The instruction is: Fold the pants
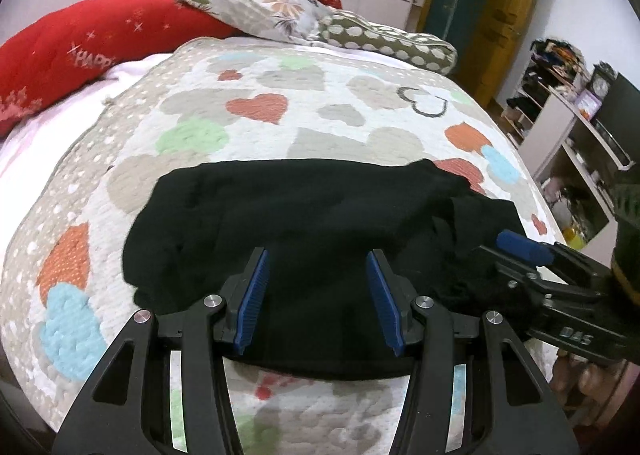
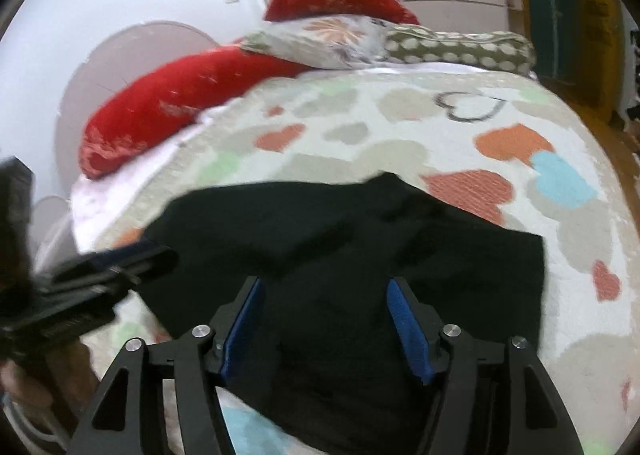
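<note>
Black pants on bed quilt, already folded into compact block, right edge rumpled. Left tongs and right tongs released, empty above. Remaining, probably: final fold or smoothing.

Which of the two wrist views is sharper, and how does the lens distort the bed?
Left wrist view: sharp, the heart-patterned quilted bedspread crisp. Right wrist view: motion-blurred, the folded black pants a featureless dark mass. Both views: fisheye bulges the bed into a dome, with dark corners.
</note>
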